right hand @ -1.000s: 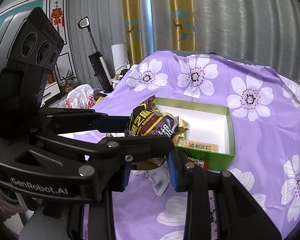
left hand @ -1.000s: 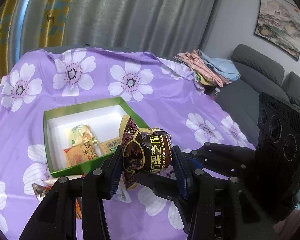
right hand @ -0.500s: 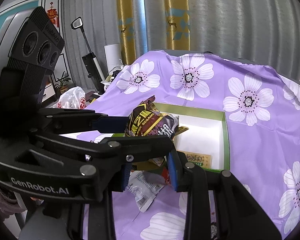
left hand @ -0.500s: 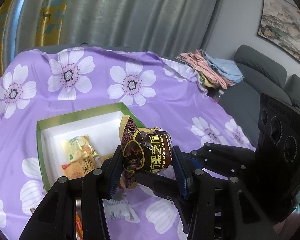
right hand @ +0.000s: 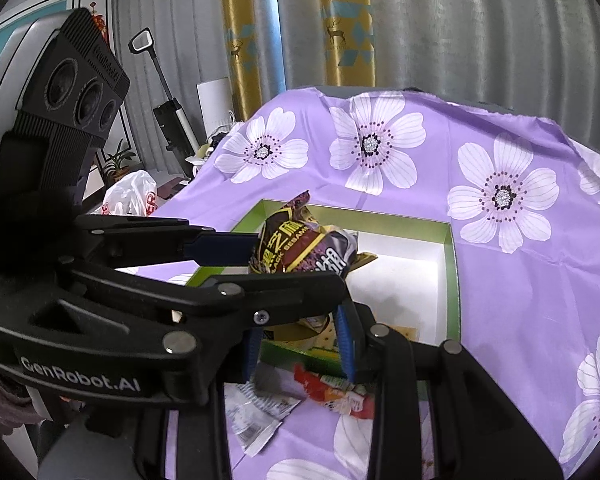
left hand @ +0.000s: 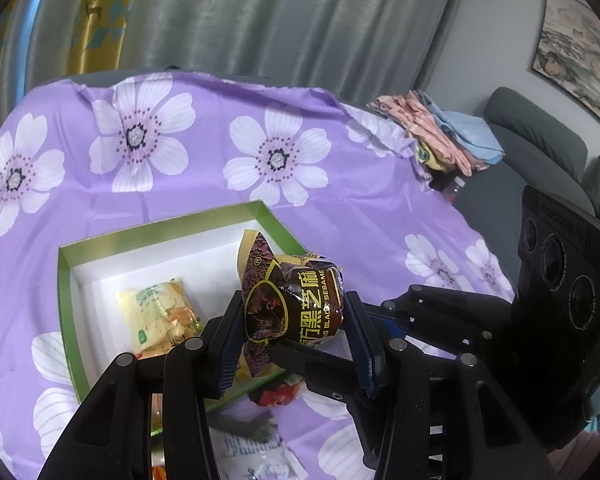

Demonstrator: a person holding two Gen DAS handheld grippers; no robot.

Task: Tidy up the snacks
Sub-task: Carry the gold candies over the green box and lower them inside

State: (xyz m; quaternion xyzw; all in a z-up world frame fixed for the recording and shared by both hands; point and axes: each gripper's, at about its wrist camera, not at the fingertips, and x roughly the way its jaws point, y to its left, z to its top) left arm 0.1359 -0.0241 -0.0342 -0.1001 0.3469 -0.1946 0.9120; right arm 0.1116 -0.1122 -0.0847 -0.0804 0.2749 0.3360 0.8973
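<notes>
One black sesame packet [left hand: 296, 308] is sitting clamped between your left gripper's [left hand: 294, 336] pads, over the green box's [left hand: 64, 280] near-right corner. Your right gripper [right hand: 300, 344] is reaching in beside it; can't tell if it's gripping anything. Yellow packet [left hand: 156, 312] is lying inside the box; red wrapper [right hand: 332, 392] & clear wrapper [right hand: 256, 416] outside its near wall.

The black sesame packet [left hand: 296, 304] is glossy, crinkled foil-like plastic. The left tongs [left hand: 294, 344] are matt black plastic with blue pads. The green box [left hand: 66, 300] looks like cardboard, matt white inside. At 12 o'clock from it, the purple cloth [left hand: 204, 196] is smooth with light creases.
</notes>
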